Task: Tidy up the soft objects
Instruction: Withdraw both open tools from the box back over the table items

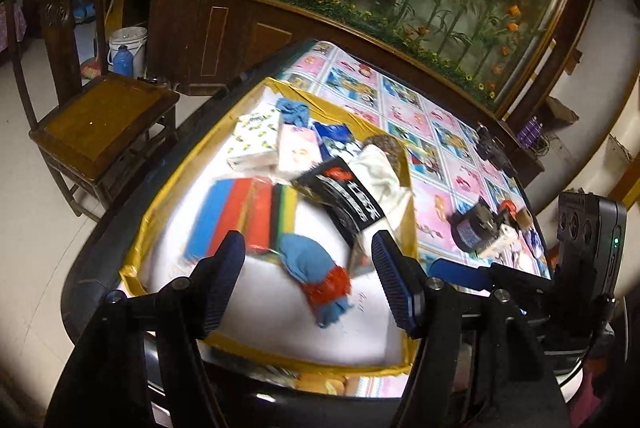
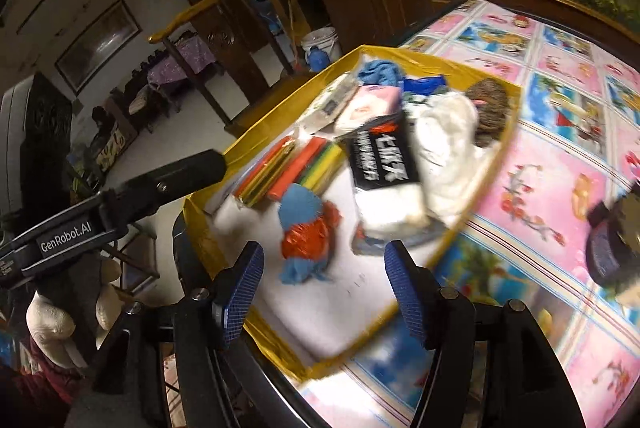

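- The left gripper (image 1: 308,280) hangs over the near end of the box (image 1: 134,260), its two blue fingers wide apart with nothing between them
- The right gripper (image 2: 324,292) hangs over the same box (image 2: 200,224) from the other side, its fingers also wide apart and holding nothing
- The box has yellow walls and a white floor, and it sits on a table (image 1: 436,132) with a pink and blue picture cloth
- A blue cloth (image 1: 310,262) tied with a red band lies on the white floor, just past both sets of fingers (image 2: 242,296)
- Behind it lies a flat pack of sponges (image 1: 240,216) in blue, red, green and yellow
- A black pack (image 1: 340,194) with white letters lies partly on a white cloth (image 1: 380,168)
- Two tissue packs (image 1: 256,140) lie side by side at the far end of the box, near another blue rag (image 1: 294,110)
- A brown furry thing (image 1: 386,144) sits in the far corner
- A small dark jar (image 1: 472,226) stands on the table outside the box
- A wood chair (image 1: 100,124) stands on the floor next to the table
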`<state>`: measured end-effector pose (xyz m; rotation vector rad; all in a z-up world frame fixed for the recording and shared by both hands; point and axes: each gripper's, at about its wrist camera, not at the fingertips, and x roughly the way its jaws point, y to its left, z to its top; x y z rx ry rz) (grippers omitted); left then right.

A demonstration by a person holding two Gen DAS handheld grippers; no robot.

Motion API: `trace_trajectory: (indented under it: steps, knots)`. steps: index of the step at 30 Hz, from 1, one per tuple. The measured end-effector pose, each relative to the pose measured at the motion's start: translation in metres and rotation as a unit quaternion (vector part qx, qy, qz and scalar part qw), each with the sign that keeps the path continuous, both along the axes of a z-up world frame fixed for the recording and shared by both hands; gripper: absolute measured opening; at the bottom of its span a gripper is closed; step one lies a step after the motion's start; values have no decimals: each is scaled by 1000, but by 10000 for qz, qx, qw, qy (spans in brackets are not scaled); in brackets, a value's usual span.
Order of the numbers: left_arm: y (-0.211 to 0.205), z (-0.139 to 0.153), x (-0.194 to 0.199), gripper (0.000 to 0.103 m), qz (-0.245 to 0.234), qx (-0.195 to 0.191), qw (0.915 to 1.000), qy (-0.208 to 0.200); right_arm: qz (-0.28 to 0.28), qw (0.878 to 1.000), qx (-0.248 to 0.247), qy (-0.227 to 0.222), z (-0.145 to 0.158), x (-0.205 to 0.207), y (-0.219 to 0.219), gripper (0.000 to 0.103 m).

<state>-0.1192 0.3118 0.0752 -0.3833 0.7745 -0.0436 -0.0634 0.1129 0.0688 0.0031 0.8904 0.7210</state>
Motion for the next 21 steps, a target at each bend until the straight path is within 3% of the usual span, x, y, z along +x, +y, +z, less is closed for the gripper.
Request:
trace_trajectory:
  steps: [5,10,13,17,21]
  knots:
    - [-23,-3,-8,65,-265,-127,9996,24,-461,9988,163,-37,-3,-23,-56,63]
    - [-49,-3,-12,65,-574,-79,9983,68,-1209,9920,303,-207,12,-46,-141,63]
    - [-66,-2,-15,65,-772,-86,9970,47,-1923,9807,186,-305,18,-50,-203,65]
    - [-94,-1,-17,65,-1055,60,9944,15,-2896,9567,-88,-259,22,-41,-285,66]
    - [-124,-4,-16,65,-1408,144,9899,91,-3520,9359,-76,-57,25,-16,-340,68]
